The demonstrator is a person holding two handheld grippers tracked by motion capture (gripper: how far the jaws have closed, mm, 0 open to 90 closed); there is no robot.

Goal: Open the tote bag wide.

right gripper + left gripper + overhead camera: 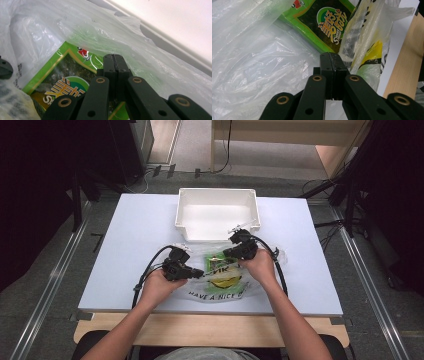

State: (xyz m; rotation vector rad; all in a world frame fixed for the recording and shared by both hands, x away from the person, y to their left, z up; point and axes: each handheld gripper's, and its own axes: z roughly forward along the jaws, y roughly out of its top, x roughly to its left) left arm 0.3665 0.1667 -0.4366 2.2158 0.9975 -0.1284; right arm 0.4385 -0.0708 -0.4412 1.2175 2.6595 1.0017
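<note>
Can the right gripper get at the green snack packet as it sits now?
Probably not directly. The green snack packet lies inside the plastic bag, whose film drapes over it beside the right gripper. Those fingers are shut together, so they would have to open and pass the bag's mouth first.

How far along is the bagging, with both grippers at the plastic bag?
Done: the green snack packet lies inside the clear plastic bag. In hand: the left gripper and right gripper, both with jaws shut, work at the bag's film. Left, likely: the white bin behind holds nothing yet.
</note>
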